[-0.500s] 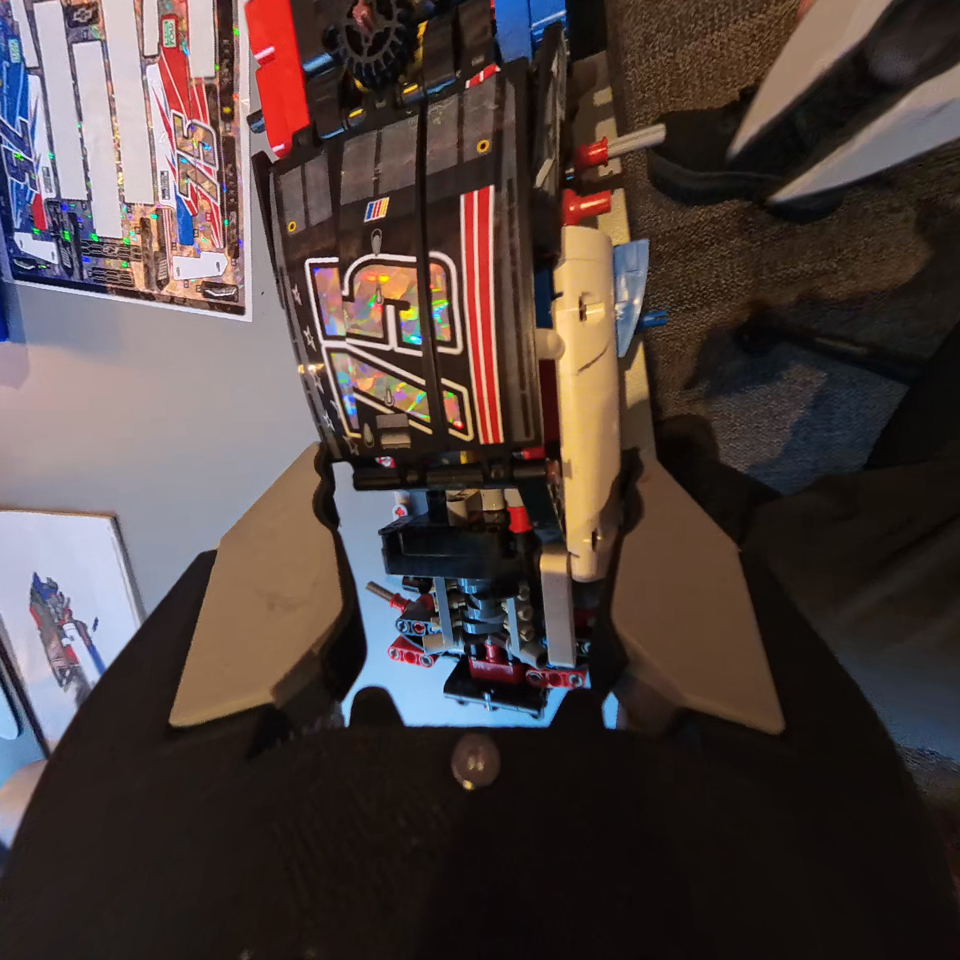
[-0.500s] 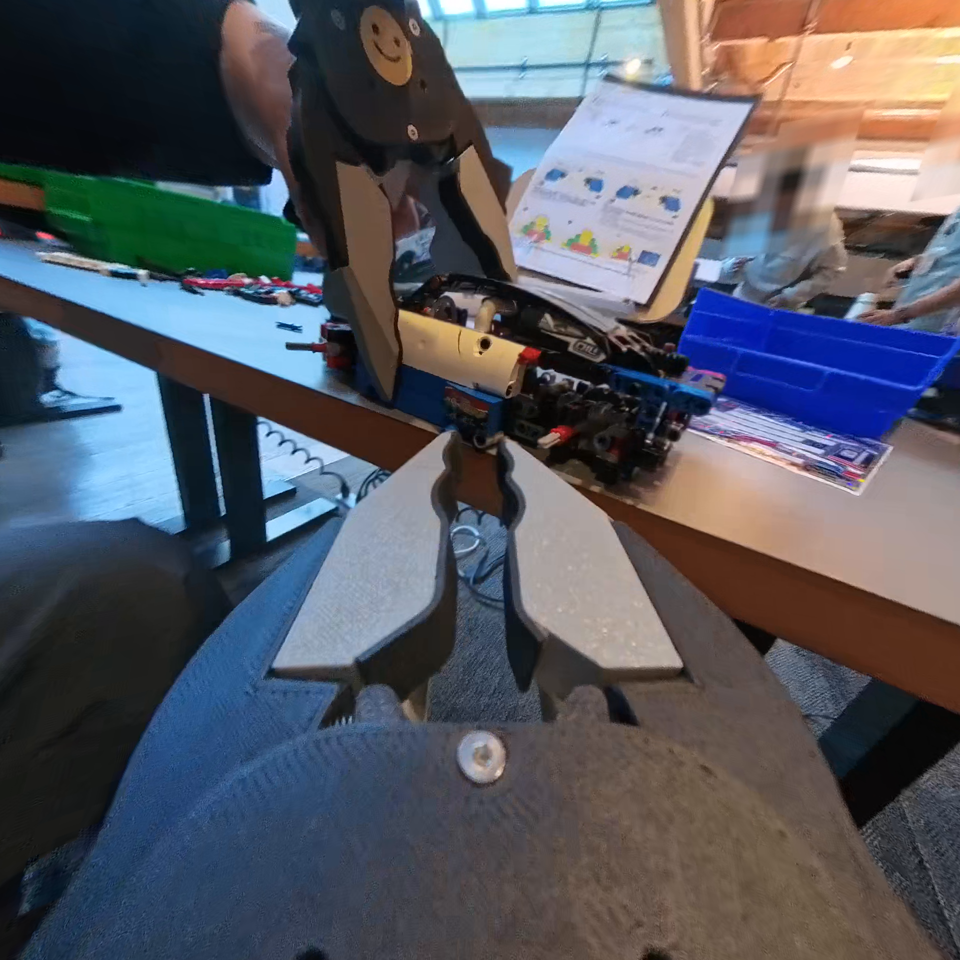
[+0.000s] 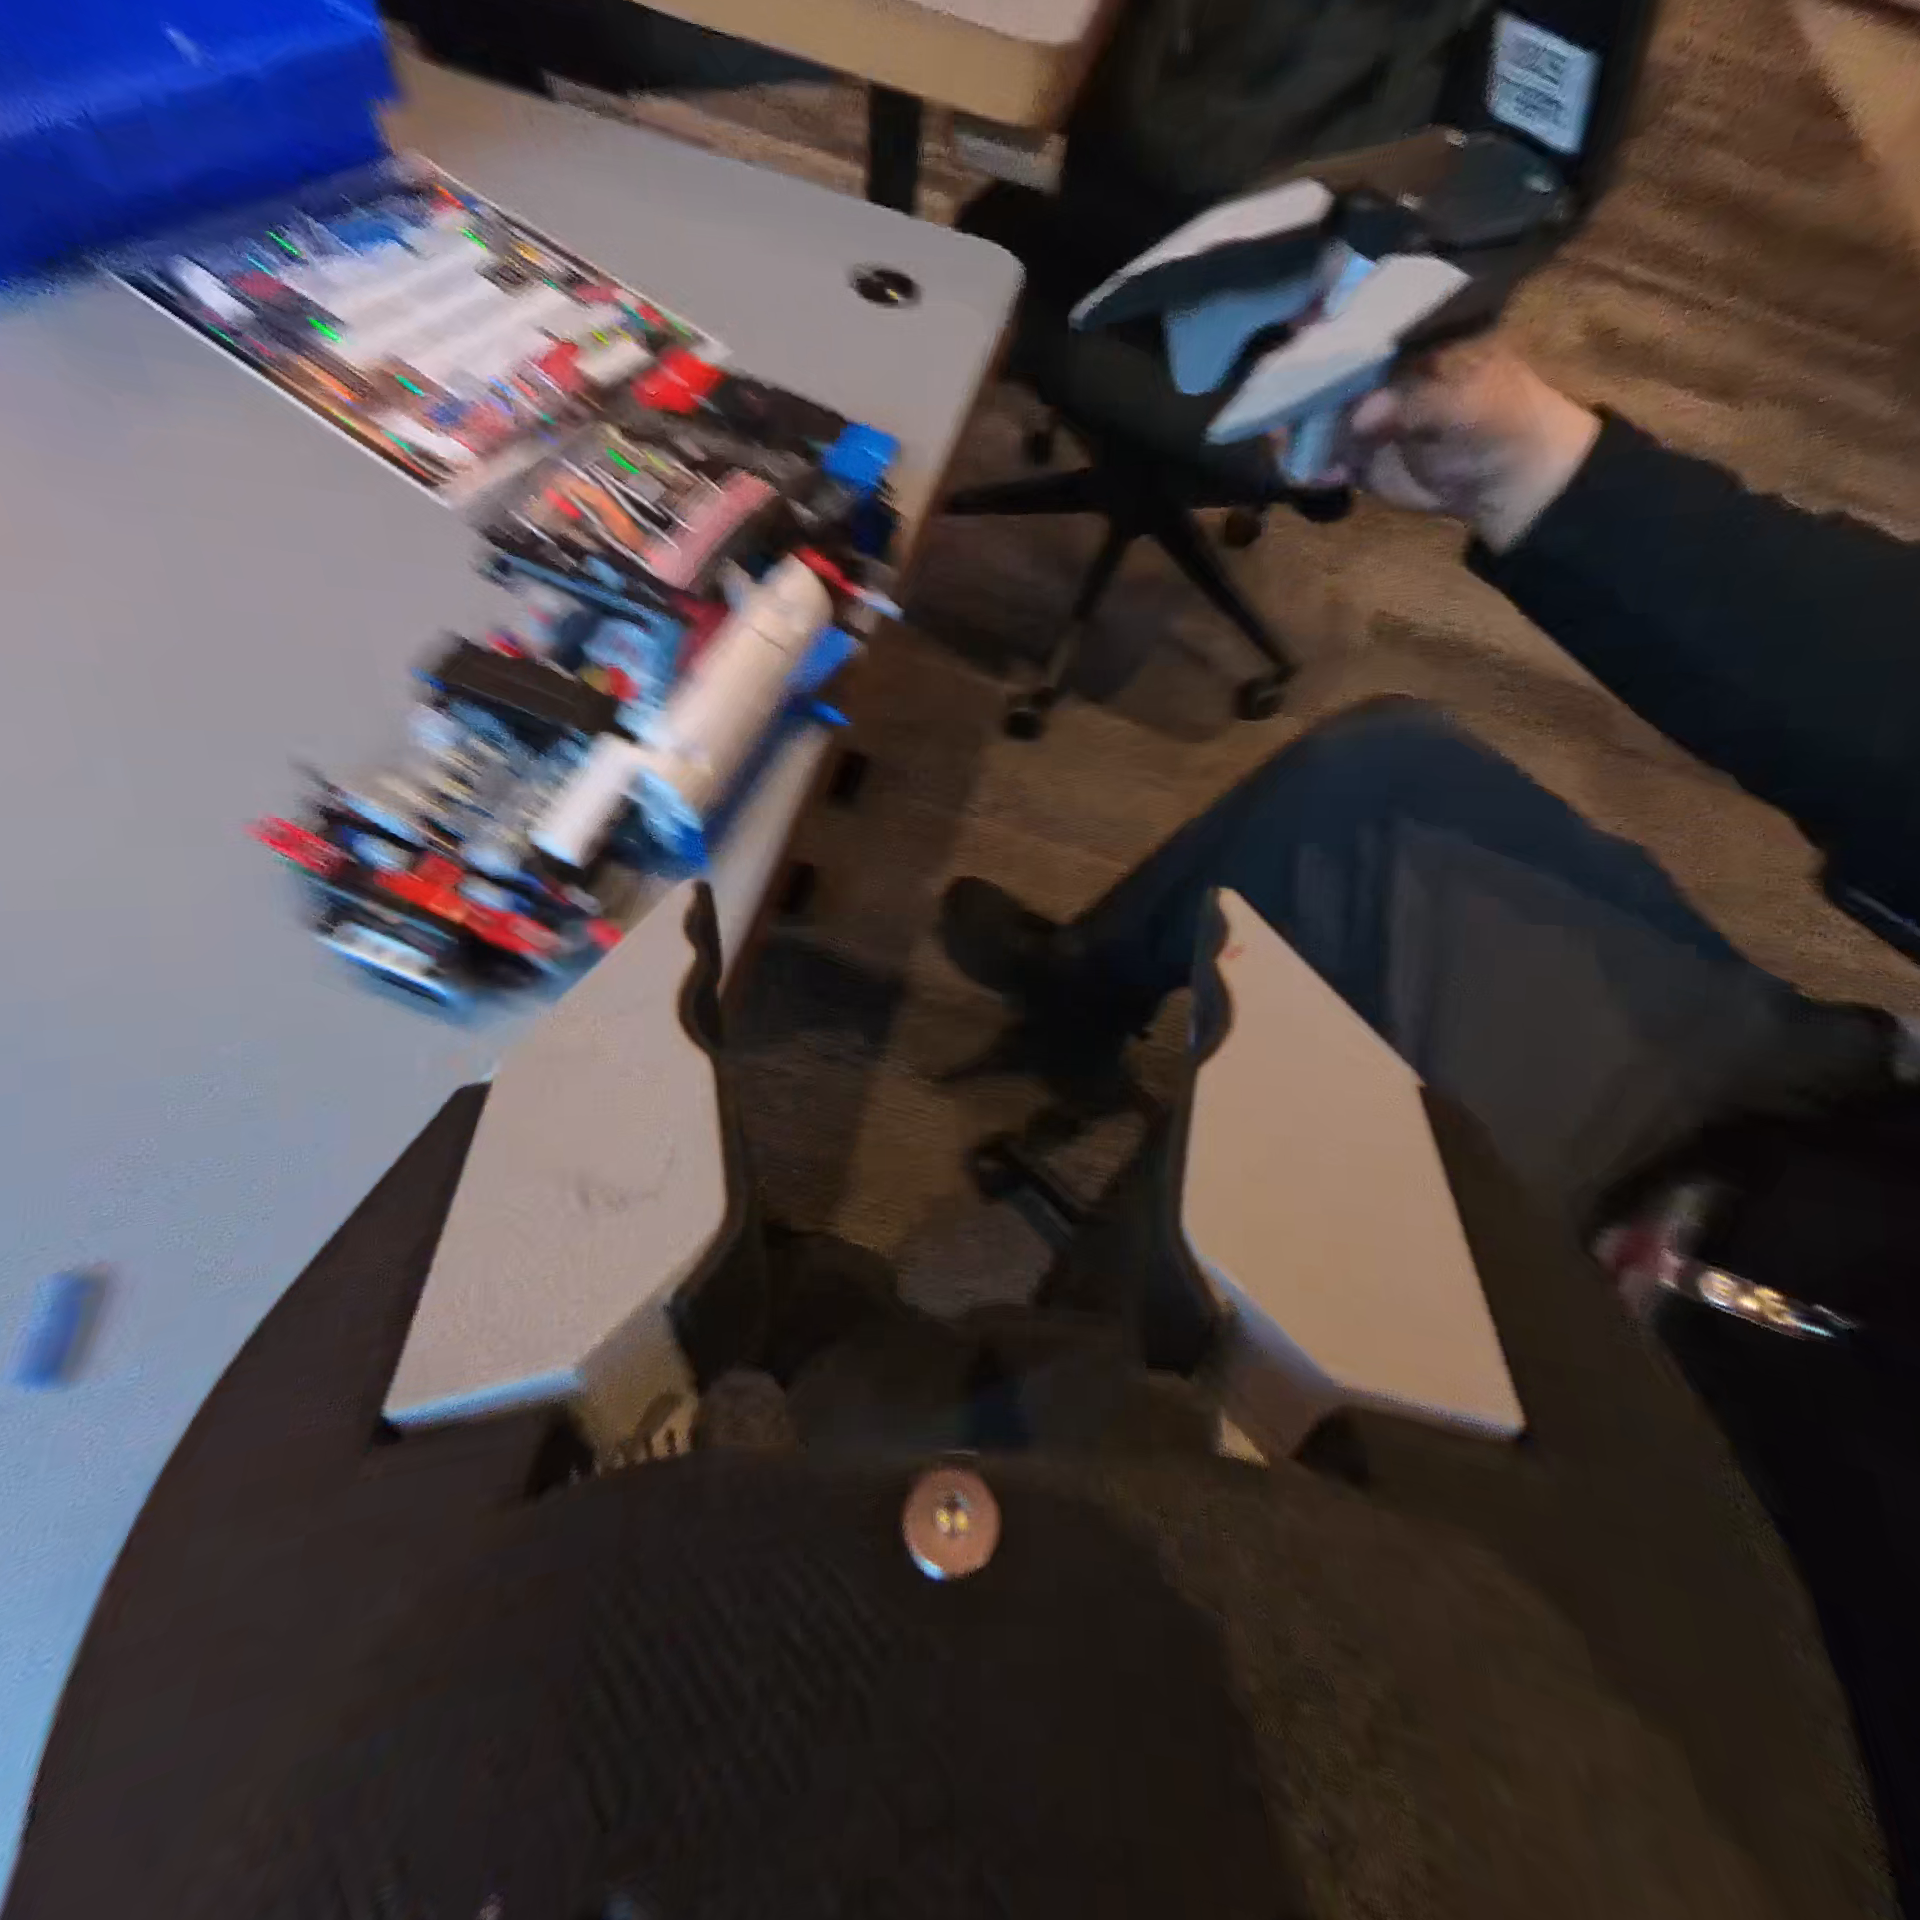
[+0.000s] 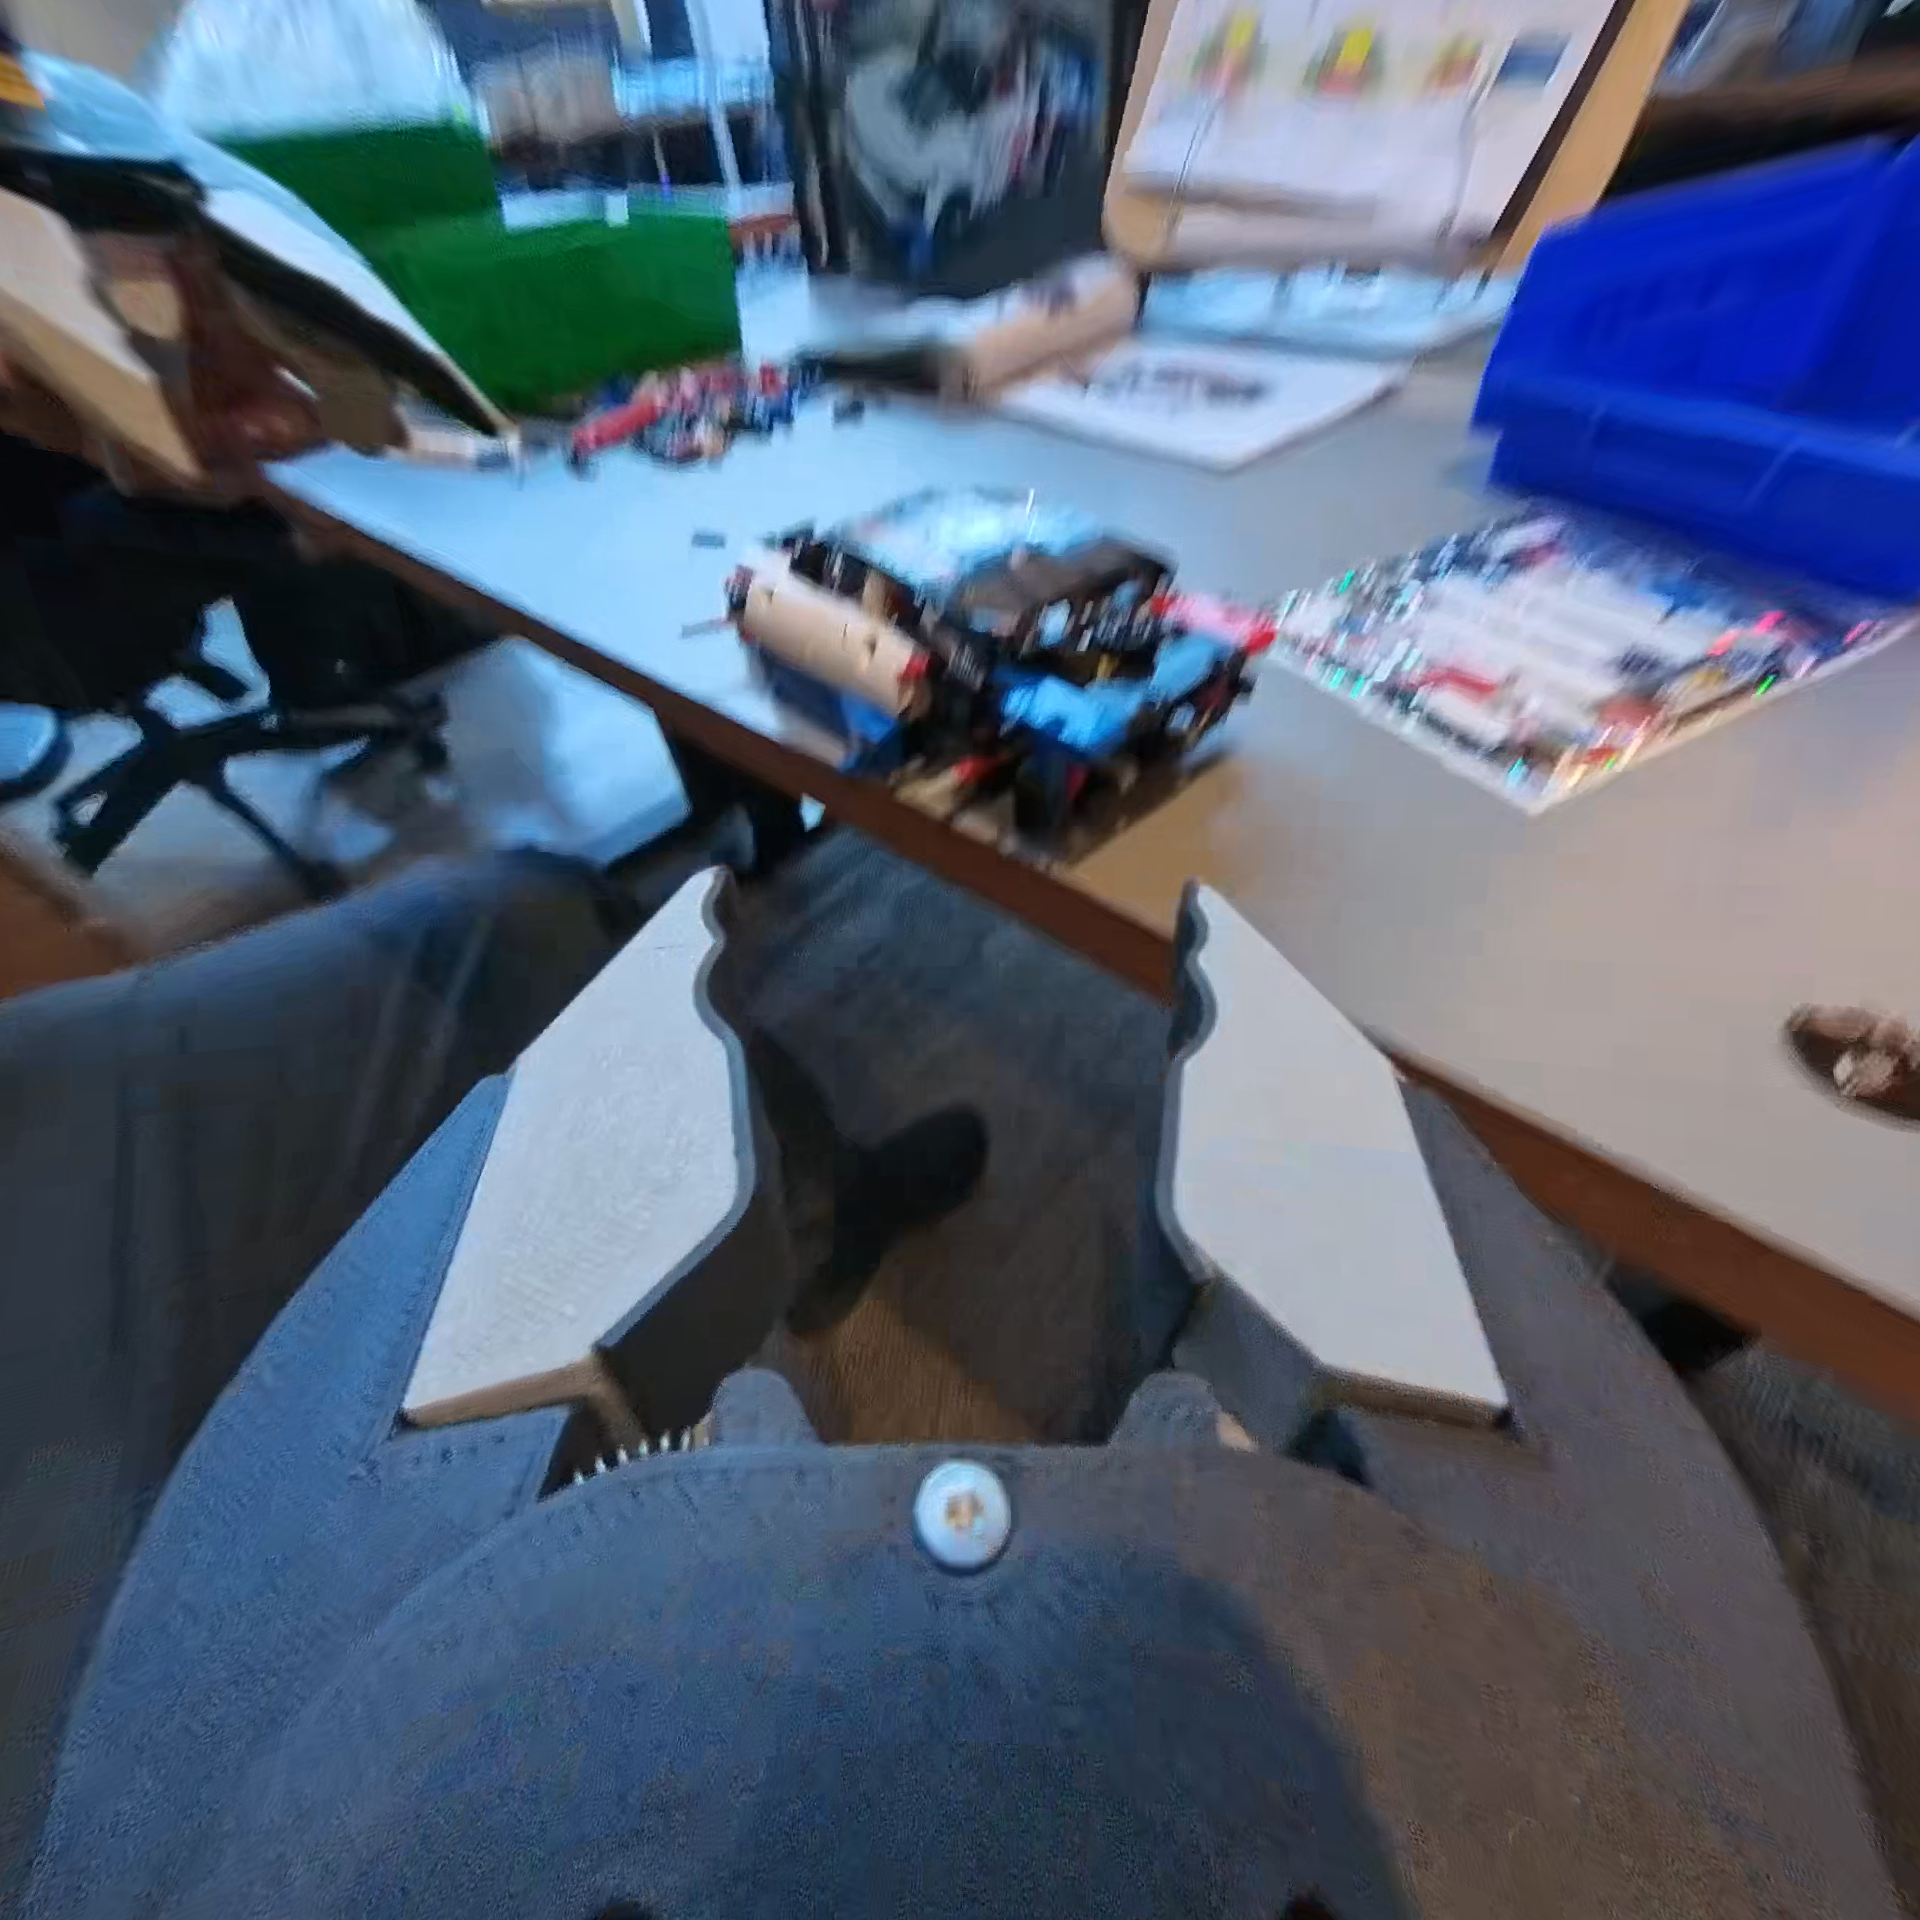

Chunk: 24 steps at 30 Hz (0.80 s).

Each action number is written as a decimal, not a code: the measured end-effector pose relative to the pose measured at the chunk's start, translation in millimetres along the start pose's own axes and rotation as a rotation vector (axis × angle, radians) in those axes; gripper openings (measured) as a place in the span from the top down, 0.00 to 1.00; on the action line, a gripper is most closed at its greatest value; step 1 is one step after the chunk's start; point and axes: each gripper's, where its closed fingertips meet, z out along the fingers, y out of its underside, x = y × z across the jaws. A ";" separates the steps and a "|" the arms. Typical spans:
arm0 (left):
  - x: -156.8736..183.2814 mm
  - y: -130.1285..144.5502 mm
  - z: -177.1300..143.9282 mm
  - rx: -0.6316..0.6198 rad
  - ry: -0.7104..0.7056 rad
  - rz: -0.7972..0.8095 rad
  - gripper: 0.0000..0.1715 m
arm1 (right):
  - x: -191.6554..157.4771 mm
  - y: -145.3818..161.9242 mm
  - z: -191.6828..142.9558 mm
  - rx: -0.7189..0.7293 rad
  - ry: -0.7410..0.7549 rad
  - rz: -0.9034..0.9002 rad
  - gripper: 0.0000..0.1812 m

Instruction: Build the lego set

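Observation:
The partly built lego car (image 3: 623,717), black with white, blue and red parts, lies on the grey table (image 3: 187,831) near its edge, blurred by motion. It also shows in the right wrist view (image 4: 987,655). My left gripper (image 3: 951,956) is open and empty, off the table edge above the carpet, below and right of the car. My right gripper (image 4: 951,935) is open and empty, in front of the table edge and below the car. The right gripper also shows far off in the left wrist view (image 3: 1299,312), held in a hand.
A shiny sticker sheet (image 3: 416,322) (image 4: 1558,644) lies beside the car. A blue bin (image 4: 1725,343) stands behind it. Loose bricks (image 4: 686,410), a green bin (image 4: 540,260) and a propped instruction booklet (image 4: 1340,94) are farther back. A person's legs (image 3: 1455,904) and an office chair (image 3: 1143,468) are beside the table.
My left gripper has let go of the car and pulled back off the table edge. My right gripper has opened and drawn away. The car now lies free on the table.

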 end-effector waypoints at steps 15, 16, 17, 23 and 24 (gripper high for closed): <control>45.7 121.1 12.4 -0.047 -0.100 -0.124 0.62 | -45.1 58.5 8.0 -0.087 -0.072 0.011 0.57; 39.6 121.0 14.9 -0.042 -0.096 -0.142 0.62 | -42.1 58.0 12.6 -0.085 -0.078 -0.001 0.57; 32.8 123.6 17.3 -0.047 -0.096 -0.154 0.63 | -40.6 58.1 17.1 -0.078 -0.095 -0.015 0.57; 33.8 173.6 40.7 -0.141 0.097 -0.206 0.75 | -38.4 85.4 44.4 0.050 -0.208 -0.017 0.63; 40.1 182.2 45.8 -0.181 0.151 -0.205 0.77 | -38.9 93.3 49.6 0.062 -0.229 -0.003 0.64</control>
